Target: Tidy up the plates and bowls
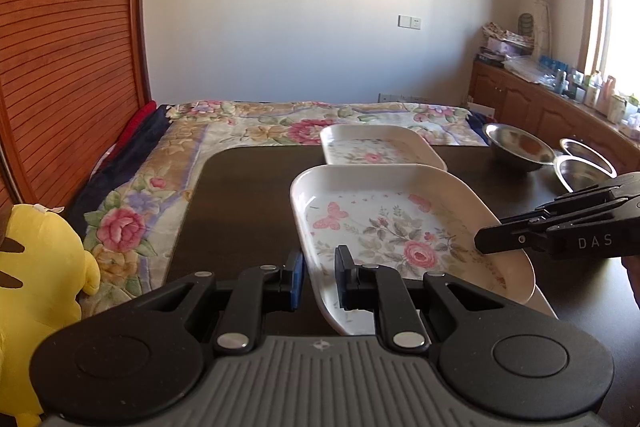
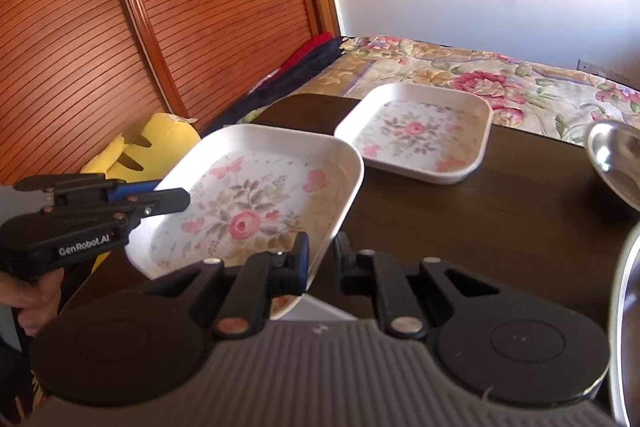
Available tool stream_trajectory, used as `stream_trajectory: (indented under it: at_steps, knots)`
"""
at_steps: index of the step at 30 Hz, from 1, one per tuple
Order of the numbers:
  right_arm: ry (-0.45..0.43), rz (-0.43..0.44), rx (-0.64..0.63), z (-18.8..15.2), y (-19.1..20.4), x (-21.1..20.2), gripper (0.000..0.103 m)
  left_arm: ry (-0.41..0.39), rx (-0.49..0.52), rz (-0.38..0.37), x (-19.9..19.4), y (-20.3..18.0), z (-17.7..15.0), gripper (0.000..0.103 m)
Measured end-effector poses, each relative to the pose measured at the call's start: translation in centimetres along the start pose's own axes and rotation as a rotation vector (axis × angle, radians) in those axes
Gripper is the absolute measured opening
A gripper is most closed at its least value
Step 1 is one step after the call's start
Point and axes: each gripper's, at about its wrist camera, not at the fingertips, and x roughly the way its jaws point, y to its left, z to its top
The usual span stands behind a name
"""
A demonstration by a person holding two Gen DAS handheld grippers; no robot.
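Nearest the left wrist camera, the left gripper (image 1: 319, 281) has its jaws clenched on the near left rim of the near plate (image 1: 400, 227), one blue-padded finger outside the wall and one inside. Across that plate, the right gripper (image 2: 322, 263) has its jaws straddling the opposite rim, one finger over the floral inside and one outside; whether they actually pinch it I cannot tell. Held between the two, the near plate sits tilted and raised off the dark wooden surface (image 1: 248, 195).

That plate is a glossy white square dish with rounded corners, a raised wall, and a printed pink rose with butterflies and grey-green leaves. Just beyond it, the far plate (image 2: 420, 135) of the same pattern lies flat on the surface.

Only the left wrist view shows the two shiny metal bowls (image 1: 520, 147) in full, round and reflective, to the right of the near plate; the right wrist view catches only their edges. It alone shows the person's hand (image 2: 36, 303) gripping the left tool's handle.

Left of the near plate, off the surface, sits a yellow plush toy (image 1: 36, 291). Beyond the far plate lies a floral quilted bed (image 1: 256, 131).
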Motion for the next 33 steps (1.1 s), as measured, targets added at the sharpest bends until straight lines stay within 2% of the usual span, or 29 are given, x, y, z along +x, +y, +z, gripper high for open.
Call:
stream_trajectory:
  at_steps: [23, 33]
  knots:
    - [-0.031, -0.019, -0.01, -5.9, -0.1, -4.7, 0.015, 0.048, 0.02, -0.022, -2.2, -3.7, -3.8, 0.017]
    - [-0.038, -0.016, -0.001, -6.9, -0.1, -5.5, 0.015, 0.064, 0.017, -0.023, -2.4, -4.3, -4.7, 0.017]
